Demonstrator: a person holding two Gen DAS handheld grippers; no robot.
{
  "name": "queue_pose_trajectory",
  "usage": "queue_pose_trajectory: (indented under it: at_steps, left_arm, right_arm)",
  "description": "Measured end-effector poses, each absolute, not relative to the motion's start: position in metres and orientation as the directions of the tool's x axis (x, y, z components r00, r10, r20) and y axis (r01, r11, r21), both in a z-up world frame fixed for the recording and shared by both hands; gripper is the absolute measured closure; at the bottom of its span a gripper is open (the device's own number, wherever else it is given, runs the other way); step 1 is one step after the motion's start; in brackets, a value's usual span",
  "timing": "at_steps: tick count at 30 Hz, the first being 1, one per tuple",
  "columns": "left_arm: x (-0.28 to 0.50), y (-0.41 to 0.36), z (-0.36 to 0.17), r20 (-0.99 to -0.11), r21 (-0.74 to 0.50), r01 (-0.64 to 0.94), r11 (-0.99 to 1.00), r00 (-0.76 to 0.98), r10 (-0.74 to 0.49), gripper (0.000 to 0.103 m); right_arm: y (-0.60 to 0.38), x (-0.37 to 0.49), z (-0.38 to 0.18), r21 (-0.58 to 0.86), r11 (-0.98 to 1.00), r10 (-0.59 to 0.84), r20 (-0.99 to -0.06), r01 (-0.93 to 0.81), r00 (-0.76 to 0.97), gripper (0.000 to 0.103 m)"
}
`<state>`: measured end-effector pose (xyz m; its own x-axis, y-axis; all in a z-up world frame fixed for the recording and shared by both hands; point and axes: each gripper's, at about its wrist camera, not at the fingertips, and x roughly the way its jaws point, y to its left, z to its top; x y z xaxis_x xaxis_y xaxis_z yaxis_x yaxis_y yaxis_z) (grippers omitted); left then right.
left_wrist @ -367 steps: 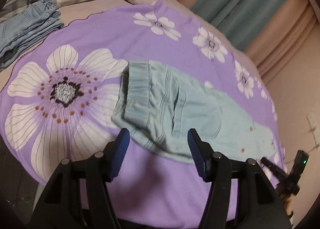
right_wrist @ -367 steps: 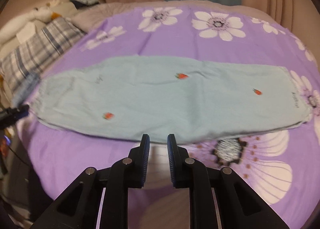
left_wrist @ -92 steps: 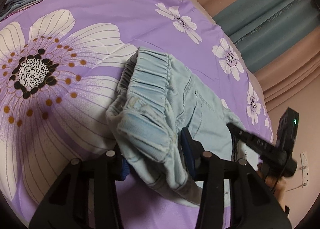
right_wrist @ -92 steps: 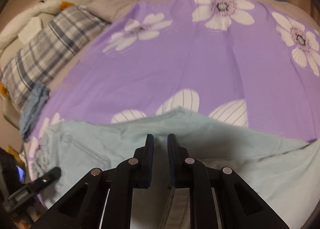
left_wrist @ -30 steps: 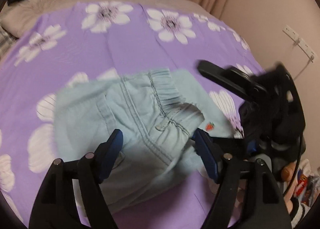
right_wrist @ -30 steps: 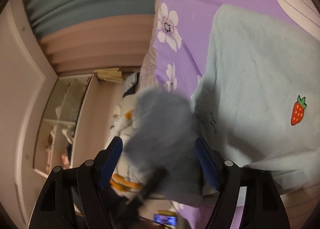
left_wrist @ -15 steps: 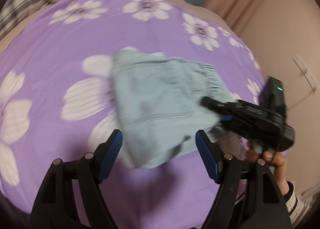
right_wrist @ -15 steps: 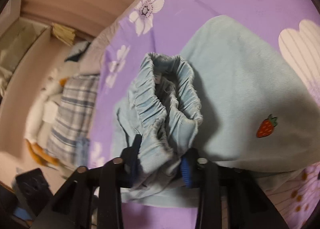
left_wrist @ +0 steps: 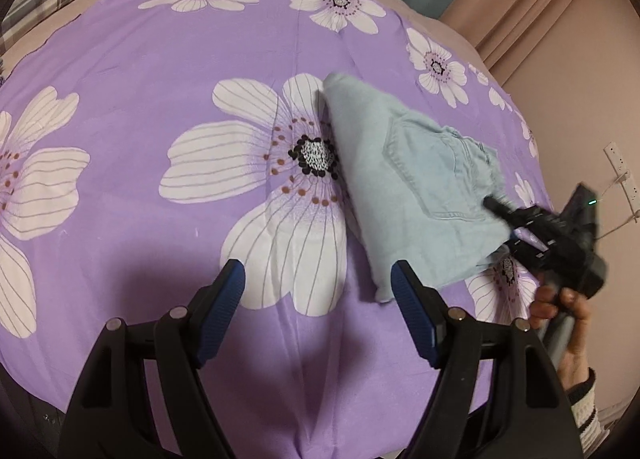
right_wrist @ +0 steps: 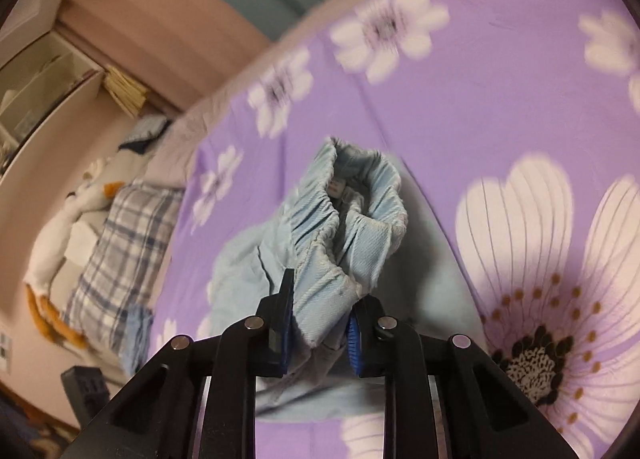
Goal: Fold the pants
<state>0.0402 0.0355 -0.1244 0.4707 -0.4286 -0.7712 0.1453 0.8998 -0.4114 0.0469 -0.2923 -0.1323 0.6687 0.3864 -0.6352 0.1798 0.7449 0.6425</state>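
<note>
Purple flowered bedsheet (left_wrist: 168,71) covered the bed, and on it lay the light-blue pants (left_wrist: 404,187), folded into a compact bundle ahead and to the right of the left gripper (left_wrist: 318,299). That gripper hovered with jaws spread wide, holding nothing. The right gripper (right_wrist: 320,323) was nearer, clamped on the gathered elastic waistband (right_wrist: 340,227) at the bundle's right end, its long axis running away toward the sheet's middle.
</note>
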Motion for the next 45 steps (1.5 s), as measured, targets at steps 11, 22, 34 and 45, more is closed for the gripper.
queue_pose_trajectory:
  at_steps: [11, 22, 34, 45]
  left_arm:
    - [0.049, 0.049, -0.124, -0.764, -0.426, 0.127, 0.896, 0.479, -0.431, 0.028]
    - [0.107, 0.02, -0.101, -0.669, -0.554, 0.227, 0.801, 0.452, -0.59, 0.083]
    - [0.173, -0.003, -0.149, -0.723, -0.534, 0.191, 0.824, 0.403, -0.562, 0.083]
    - [0.222, 0.008, -0.146, -0.74, -0.496, 0.1, 0.863, 0.471, -0.48, 0.095]
  right_arm:
    - [-0.291, 0.016, -0.111, 0.449, 0.864, 0.192, -0.715, 0.23, 0.672, 0.052]
    - [-0.175, -0.003, -0.086, 0.233, 0.94, 0.341, -0.659, -0.249, 0.67, 0.073]
    - [-0.123, 0.029, -0.13, 0.196, 0.912, 0.382, -0.725, -0.36, 0.574, 0.094]
    - [-0.127, 0.022, -0.135, 0.254, 0.905, 0.415, -0.699, -0.341, 0.582, 0.096]
